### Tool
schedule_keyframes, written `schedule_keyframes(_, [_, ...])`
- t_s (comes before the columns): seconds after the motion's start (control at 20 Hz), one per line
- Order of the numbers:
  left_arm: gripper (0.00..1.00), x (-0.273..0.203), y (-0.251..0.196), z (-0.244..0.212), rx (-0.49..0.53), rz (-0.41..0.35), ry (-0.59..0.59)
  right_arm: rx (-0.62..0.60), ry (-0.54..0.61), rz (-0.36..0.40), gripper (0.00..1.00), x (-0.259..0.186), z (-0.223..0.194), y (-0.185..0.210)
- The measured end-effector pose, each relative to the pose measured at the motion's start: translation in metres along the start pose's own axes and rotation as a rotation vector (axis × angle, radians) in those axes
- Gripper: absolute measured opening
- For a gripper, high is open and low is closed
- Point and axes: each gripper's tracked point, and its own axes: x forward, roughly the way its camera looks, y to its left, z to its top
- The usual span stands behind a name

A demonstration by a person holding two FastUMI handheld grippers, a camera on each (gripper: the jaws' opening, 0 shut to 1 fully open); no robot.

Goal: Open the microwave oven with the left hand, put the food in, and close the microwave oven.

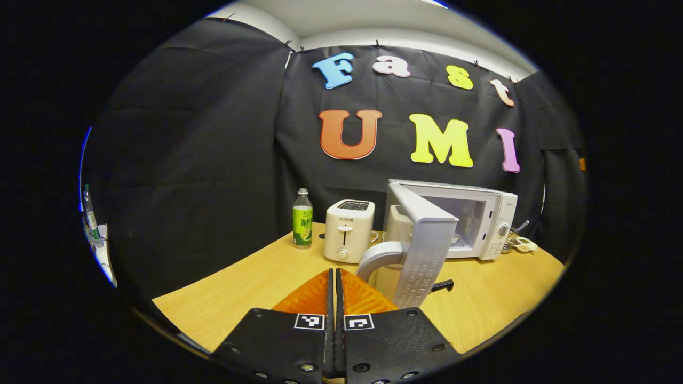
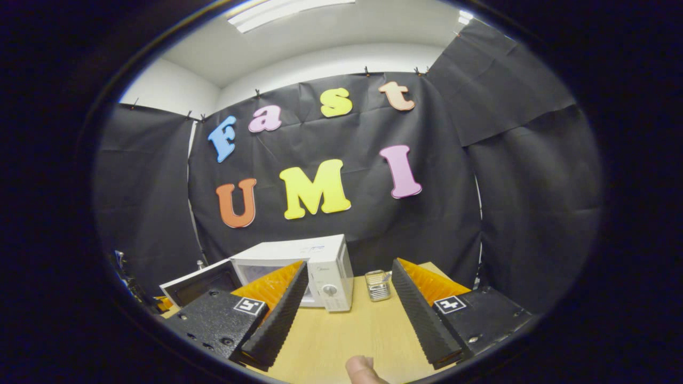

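While the microwave oven (image 1: 475,221) sat toward the back right of the wooden table (image 1: 240,288), its door (image 1: 424,240) stood swung wide open w/ the curved white handle (image 1: 376,256) facing forward. Left gripper (image 1: 334,298) hung low over the table, its orange fingers pressed together w/ nothing between them, just left of that handle. Right gripper (image 2: 347,304) was spread wide and empty, pointed at the oven (image 2: 320,272) — a fingertip (image 2: 363,369) showed at the bottom edge of the right gripper view. Also on the table: a white toaster (image 1: 349,229), a green-labelled bottle (image 1: 302,218), a small ribbed glass jar (image 2: 378,285). Whether food was already inside could not be told. Judged: door is rigid, light, hinge-guided — best taken by the handle or pushed on its outer edge; the smooth plastic may slip.
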Motion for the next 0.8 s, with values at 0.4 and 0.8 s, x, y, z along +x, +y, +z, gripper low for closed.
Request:
schedule_keyframes(0.4, [0.00, 0.014, -0.077, -0.012, 0.035, -0.178, 0.014, -0.068, -0.045, -0.054, 1.00, -0.038, 0.030, -0.020])
schedule_keyframes(0.8, [0.00, 0.042, -0.184, -0.015, 0.026, -0.421, 0.000, -0.127, -0.110, -0.083, 1.00, -0.053, 0.062, -0.054])
